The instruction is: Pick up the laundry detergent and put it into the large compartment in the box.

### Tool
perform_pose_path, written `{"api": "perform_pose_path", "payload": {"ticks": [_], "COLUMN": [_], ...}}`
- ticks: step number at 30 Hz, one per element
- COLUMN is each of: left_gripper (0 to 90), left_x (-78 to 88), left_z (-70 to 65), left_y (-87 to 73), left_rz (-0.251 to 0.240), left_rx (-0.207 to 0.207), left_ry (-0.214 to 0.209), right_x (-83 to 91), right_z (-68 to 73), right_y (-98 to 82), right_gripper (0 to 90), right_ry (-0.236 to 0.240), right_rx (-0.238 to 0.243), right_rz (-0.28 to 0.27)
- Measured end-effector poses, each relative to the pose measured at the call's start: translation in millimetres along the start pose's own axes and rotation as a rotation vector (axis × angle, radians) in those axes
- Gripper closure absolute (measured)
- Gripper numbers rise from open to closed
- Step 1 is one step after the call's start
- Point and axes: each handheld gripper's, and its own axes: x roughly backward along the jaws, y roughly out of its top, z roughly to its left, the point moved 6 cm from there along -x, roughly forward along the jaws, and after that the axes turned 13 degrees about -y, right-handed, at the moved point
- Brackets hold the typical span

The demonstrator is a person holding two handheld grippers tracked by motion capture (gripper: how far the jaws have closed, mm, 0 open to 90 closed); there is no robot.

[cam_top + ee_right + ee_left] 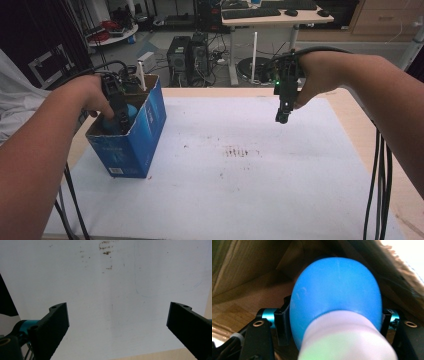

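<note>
An open-topped blue carton (131, 145) stands at the left of the white-covered table (240, 190). My left gripper (120, 116) reaches down into it. In the left gripper view a rounded blue bulb-shaped object (337, 290) with a white end toward the camera sits between the jaws of the left gripper (335, 315); both pads touch its sides. The carton's brown inner walls (242, 267) surround it. My right gripper (282, 116) hangs above the table's far middle, pointing down. The right gripper (117, 312) has its jaws wide apart and nothing between them.
Brown stains (242, 151) mark the white sheet near its middle. Black cables (382, 175) trail off the right arm along the table's right edge. Beyond the far edge are computer towers (190, 55) on the floor and a desk (270, 20).
</note>
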Motion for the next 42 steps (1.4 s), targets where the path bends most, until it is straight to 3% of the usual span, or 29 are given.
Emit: {"api": "perform_pose_path", "payload": {"ticks": [16, 33, 38, 42], "left_gripper": [31.3, 26.3, 23.4, 23.2], "left_x": [20.2, 55.0, 66.7, 73.6], "left_z": [-7.9, -22.6, -32.9, -41.6], "left_y": [-5.1, -8.3, -6.1, -3.8], "left_rz": [-0.047, -0.057, -0.07, -0.053], "left_rx": [0.008, -0.014, -0.03, -0.061], "left_ry": [-0.003, 0.037, 0.042, 0.048], "right_x": [1.7, 2.6, 3.0, 4.2], "right_z": [1.2, 2.5, 2.2, 2.7], "right_y": [6.0, 8.6, 9.0, 10.0], "right_gripper": [3.2, 3.2, 3.2, 3.2], "right_ry": [0.001, 0.003, -0.002, -0.002], "right_rx": [0.004, -0.002, 0.003, 0.008], "right_rz": [-0.019, -0.017, -0.024, -0.027]}}
